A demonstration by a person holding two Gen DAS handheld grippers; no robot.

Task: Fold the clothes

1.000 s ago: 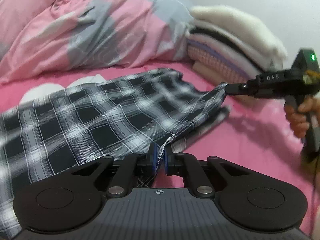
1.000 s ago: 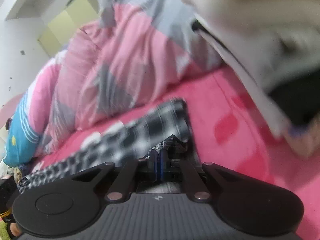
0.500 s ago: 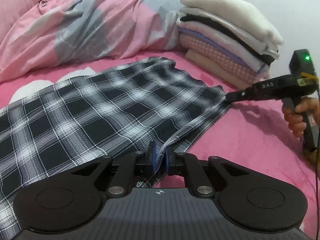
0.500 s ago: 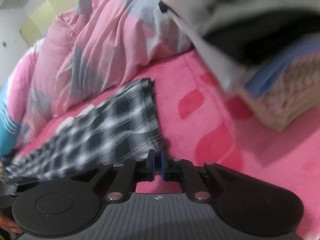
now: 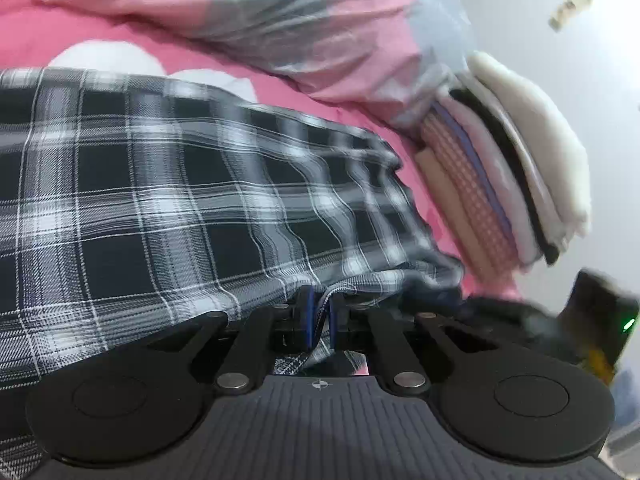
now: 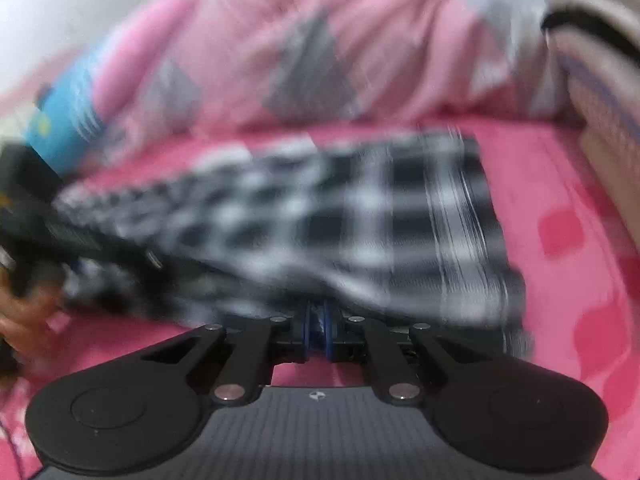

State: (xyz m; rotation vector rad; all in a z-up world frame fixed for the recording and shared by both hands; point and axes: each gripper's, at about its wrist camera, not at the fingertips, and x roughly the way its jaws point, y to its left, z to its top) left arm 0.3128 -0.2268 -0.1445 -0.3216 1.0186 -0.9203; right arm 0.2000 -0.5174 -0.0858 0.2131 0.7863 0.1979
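A black-and-white plaid garment point(image 5: 168, 200) lies spread over the pink bed. My left gripper point(image 5: 319, 314) is shut on its near hem, with cloth pinched between the blue pads. In the right wrist view the plaid garment point(image 6: 360, 216) is blurred by motion, and my right gripper point(image 6: 317, 326) is shut on its near edge. The right gripper's black body point(image 5: 592, 316) shows at the lower right of the left wrist view, close beside the left one. The left gripper point(image 6: 80, 240) and the hand holding it appear blurred at the left of the right wrist view.
A stack of folded clothes point(image 5: 516, 184) stands against the white wall at the right. A rumpled pink and grey duvet point(image 5: 280, 24) fills the back of the bed. The pink sheet point(image 6: 580, 240) lies bare to the right of the garment.
Both grippers have moved closer together and swung, with the garment's edge still pinched. The right gripper, earlier out at the far corner, now sits just right of the left one.
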